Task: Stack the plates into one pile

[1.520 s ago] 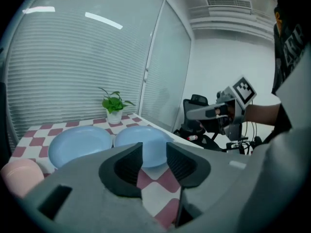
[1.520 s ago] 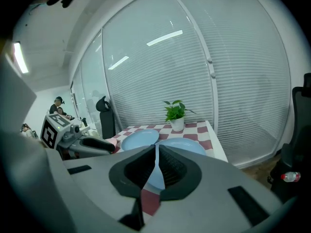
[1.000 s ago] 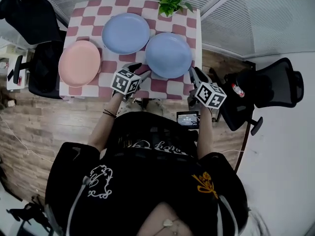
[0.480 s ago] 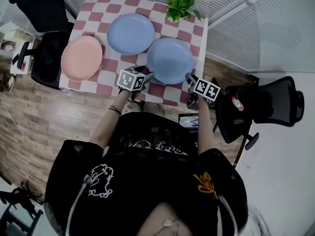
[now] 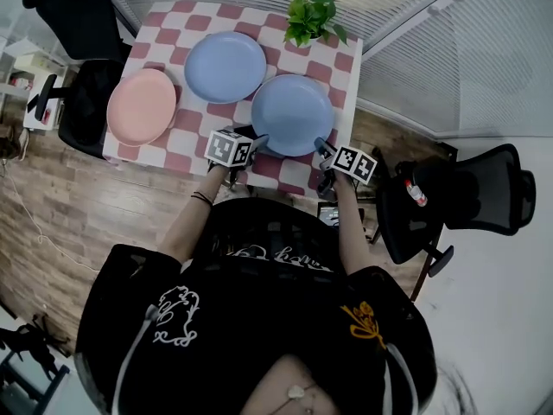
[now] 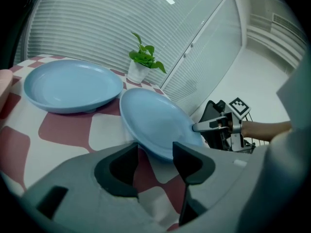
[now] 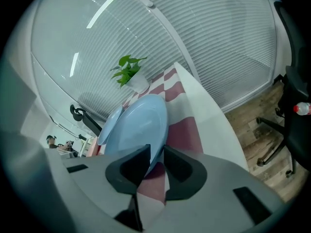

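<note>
Three plates lie apart on the checkered table (image 5: 346, 67): a pink plate (image 5: 141, 106) at the left, a blue plate (image 5: 225, 67) at the back, and a nearer blue plate (image 5: 292, 115) at the right. My left gripper (image 5: 257, 139) is at the nearer plate's front left rim. In the left gripper view its jaws (image 6: 155, 149) stand wide open with that rim (image 6: 155, 125) between them, untouched. My right gripper (image 5: 320, 143) is at the front right rim. Its jaws (image 7: 156, 152) are closing around the rim (image 7: 136, 127), with a gap still showing on one side.
A potted plant (image 5: 313, 15) stands at the table's back right corner. Black office chairs flank the table, one at the left (image 5: 78, 102) and one at the right (image 5: 484, 188) with a bottle (image 5: 415, 193) on it. Window blinds (image 6: 97, 28) run behind the table.
Both grippers have moved forward from the table's front edge to the nearer blue plate, one at each side of its front rim. The plates have not moved.
</note>
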Motion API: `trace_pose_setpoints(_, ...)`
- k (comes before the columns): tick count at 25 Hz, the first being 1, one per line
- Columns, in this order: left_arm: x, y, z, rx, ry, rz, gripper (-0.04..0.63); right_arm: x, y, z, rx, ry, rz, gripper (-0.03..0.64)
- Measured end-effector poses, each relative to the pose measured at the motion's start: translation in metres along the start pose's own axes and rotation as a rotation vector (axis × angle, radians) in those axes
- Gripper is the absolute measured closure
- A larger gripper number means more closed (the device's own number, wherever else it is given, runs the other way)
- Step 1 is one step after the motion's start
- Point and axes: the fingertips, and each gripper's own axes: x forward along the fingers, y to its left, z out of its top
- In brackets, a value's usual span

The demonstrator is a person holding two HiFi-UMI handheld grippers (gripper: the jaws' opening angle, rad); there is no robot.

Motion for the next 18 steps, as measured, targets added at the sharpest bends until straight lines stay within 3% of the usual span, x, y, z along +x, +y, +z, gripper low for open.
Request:
trace_pose_setpoints(4,-0.004,-0.012,0.005,0.018,-0.02,-0.006,0.362,-0.011,0.001,0.005,-0.003,-0.008,-0.003,0.532)
trace_pose_setpoints(12,-0.036,-0.009,0.042,0.009,-0.166,0.034,0.362,-0.017,0.045,0.048,0.056,-0.108,0.124,0.552)
trace_pose_setpoints(18,-0.077,0.033,0.035,-0.092,-0.218,0.139,0.362,0.019,0.1,0.049,0.037,-0.045,0.178,0.558)
